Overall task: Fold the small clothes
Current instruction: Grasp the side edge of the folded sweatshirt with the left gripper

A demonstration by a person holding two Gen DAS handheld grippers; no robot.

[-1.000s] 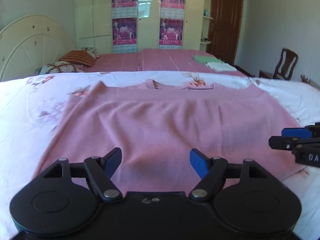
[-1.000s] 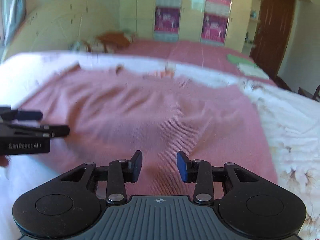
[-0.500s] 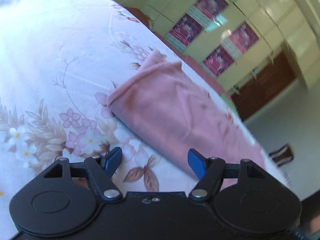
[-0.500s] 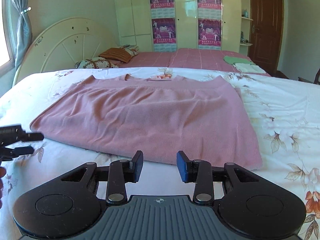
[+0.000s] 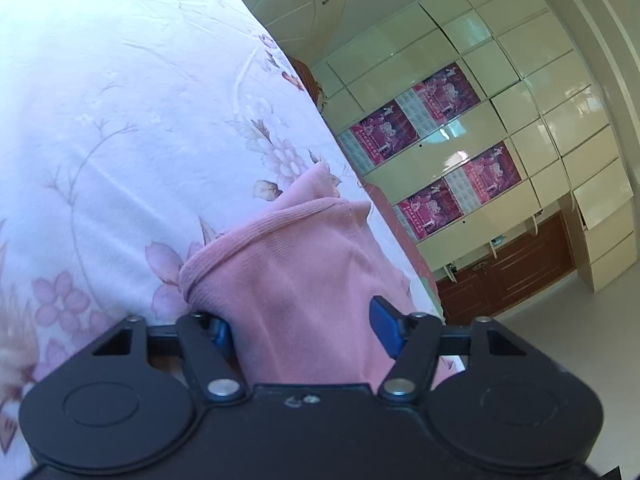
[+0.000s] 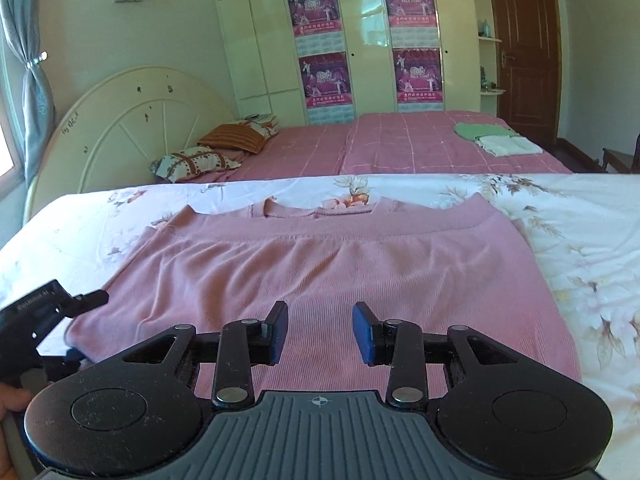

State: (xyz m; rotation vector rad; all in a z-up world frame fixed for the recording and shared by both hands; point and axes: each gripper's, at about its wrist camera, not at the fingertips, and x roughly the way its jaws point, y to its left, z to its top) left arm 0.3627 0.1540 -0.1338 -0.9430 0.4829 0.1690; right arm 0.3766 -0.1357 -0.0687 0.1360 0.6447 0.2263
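A pink knit top [image 6: 328, 264] lies flat on the white floral bedsheet [image 6: 580, 240], neckline at the far side. My left gripper [image 5: 302, 326] is rolled sideways at the top's near-left corner [image 5: 296, 280]; its jaws stand wide open with the pink fabric between them. It also shows in the right wrist view [image 6: 86, 300] at the garment's left edge. My right gripper [image 6: 320, 332] is open and empty, hovering over the near hem at the middle.
A second bed with a pink checked cover [image 6: 400, 148] stands behind, with pillows [image 6: 196, 160] and folded green and white clothes [image 6: 496, 140]. A cream wardrobe with posters [image 6: 344, 40] and a brown door [image 6: 520, 40] are at the back.
My left gripper has swung to the garment's left corner, rolled sideways, and closed in so the pink fabric now sits between its open jaws. The right gripper has drawn back and steadied.
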